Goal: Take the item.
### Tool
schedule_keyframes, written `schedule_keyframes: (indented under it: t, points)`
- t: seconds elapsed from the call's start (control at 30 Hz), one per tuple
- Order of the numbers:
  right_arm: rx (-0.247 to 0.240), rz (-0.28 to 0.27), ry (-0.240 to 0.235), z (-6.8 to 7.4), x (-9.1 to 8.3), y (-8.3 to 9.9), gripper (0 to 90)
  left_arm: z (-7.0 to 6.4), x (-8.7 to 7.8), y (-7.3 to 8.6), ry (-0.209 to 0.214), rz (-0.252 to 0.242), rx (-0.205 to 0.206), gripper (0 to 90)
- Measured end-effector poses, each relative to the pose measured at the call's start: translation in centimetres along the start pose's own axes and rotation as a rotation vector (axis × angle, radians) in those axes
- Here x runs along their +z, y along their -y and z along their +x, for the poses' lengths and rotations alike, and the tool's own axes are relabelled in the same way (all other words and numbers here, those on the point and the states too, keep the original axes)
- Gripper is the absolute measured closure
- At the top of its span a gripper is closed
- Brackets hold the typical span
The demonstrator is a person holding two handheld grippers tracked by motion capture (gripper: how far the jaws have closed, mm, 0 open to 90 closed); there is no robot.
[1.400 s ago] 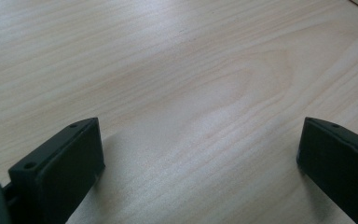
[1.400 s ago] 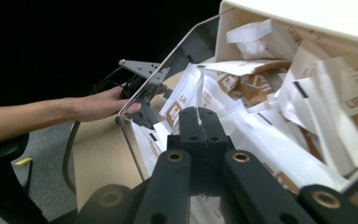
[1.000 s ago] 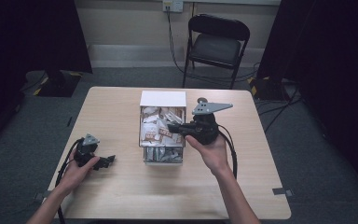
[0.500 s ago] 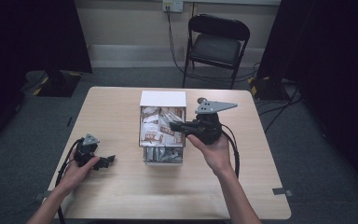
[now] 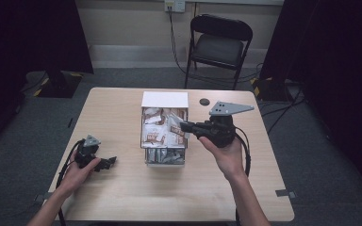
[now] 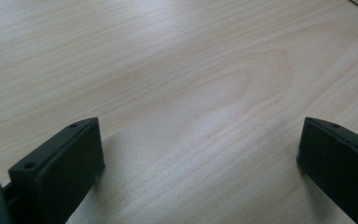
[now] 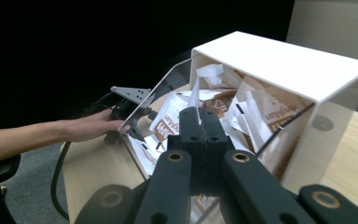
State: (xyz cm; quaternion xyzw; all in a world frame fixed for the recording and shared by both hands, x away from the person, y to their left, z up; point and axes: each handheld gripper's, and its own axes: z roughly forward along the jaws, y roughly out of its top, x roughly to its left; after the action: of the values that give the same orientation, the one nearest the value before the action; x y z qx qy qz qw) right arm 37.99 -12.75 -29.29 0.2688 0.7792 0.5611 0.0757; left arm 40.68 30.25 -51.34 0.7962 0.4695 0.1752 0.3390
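White packet (image 7: 196, 88) pinched by right hand-held gripper (image 7: 199, 114); left hand-held gripper (image 6: 200, 154) gapes wide.

I see a pale wooden table with rounded corners (image 5: 122, 117) standing on grey carpet (image 5: 311, 155). A small flat black round disc (image 5: 204, 101) lies by the table's far edge, right of its middle, well apart from the right edge. Past that far edge stands a black metal folding chair (image 5: 219, 44), facing the table. Behind it is a beige wall with a white outlet plate (image 5: 174, 4), and a dark cable (image 5: 173, 37) hangs down from it. Black curtains close in both sides, left (image 5: 28, 37) and right (image 5: 339, 70).
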Motion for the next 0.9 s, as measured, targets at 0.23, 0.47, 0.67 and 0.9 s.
schedule_keyframes:
  t: [0.23, 0.47, 0.67, 0.9]
  points:
    - [-0.005, -0.004, 0.017, 0.1, -0.8, 0.1, 90.0, 0.0, 0.0, 0.0, 0.0, 0.0, 0.0, 0.0]
    - [-0.006, -0.018, 0.049, 0.0, -2.6, 0.1, 90.0, 0.0, 0.0, 0.0, 0.0, 0.0, 0.0, 0.0]
    - [-0.003, -0.023, 0.07, -0.2, -3.5, 0.5, 90.0, 0.0, 0.0, 0.0, 0.0, 0.0, 0.0, 0.0]
    - [-0.001, -0.028, 0.104, -0.5, -4.9, 0.8, 90.0, 0.0, 0.0, 0.0, -0.001, 0.0, 0.0, 0.0]
